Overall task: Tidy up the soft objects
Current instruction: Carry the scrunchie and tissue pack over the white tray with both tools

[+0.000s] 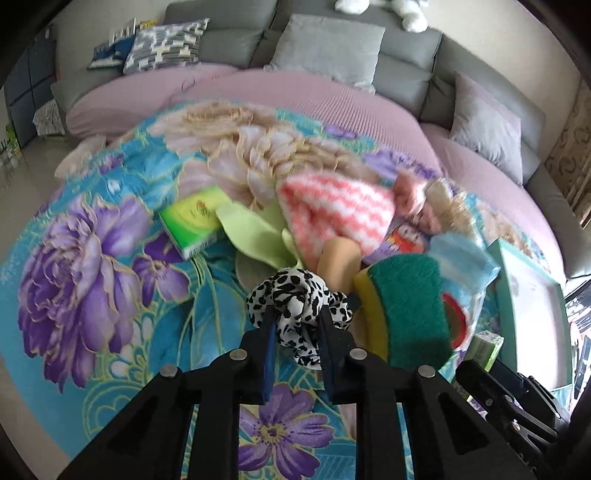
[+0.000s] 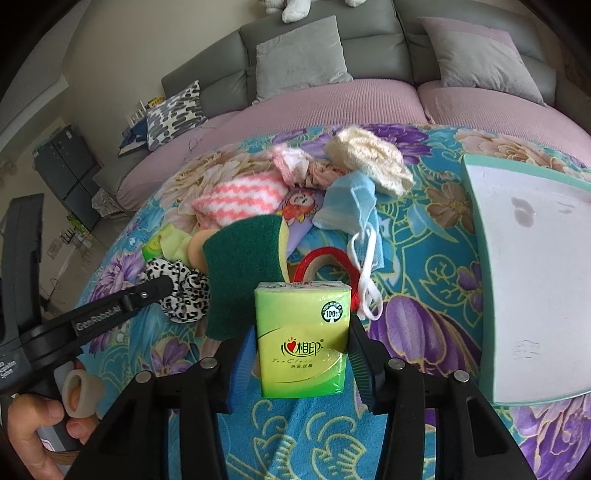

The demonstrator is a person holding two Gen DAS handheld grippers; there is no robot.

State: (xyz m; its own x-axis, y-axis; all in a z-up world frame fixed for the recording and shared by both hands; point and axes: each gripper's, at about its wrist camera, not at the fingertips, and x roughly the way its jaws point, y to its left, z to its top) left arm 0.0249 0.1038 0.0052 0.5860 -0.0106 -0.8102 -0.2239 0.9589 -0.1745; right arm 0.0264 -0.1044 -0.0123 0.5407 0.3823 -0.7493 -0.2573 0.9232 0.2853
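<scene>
My left gripper (image 1: pixel 295 325) is shut on a black-and-white spotted scrunchie (image 1: pixel 295 299), held just above the floral blanket (image 1: pixel 92 258). The scrunchie also shows in the right wrist view (image 2: pixel 184 288) with the left gripper's finger (image 2: pixel 147 291) on it. My right gripper (image 2: pixel 301 347) is shut on a green tissue pack (image 2: pixel 303 339), held upright. A green-and-yellow sponge (image 1: pixel 406 310) (image 2: pixel 243 266), a pink-and-white striped fuzzy cloth (image 1: pixel 336 214) (image 2: pixel 240 199), a blue face mask (image 2: pixel 351 206) and a cream knit piece (image 2: pixel 369 158) lie in a pile.
A white tray with a teal rim (image 2: pixel 476 236) lies at the right, also in the left wrist view (image 1: pixel 498 258). A second green tissue pack (image 1: pixel 195 221), a lime cloth (image 1: pixel 255 232), a red tape ring (image 2: pixel 325 258) and a peach object (image 1: pixel 340 258) lie nearby. A grey sofa (image 1: pixel 332 22) stands behind.
</scene>
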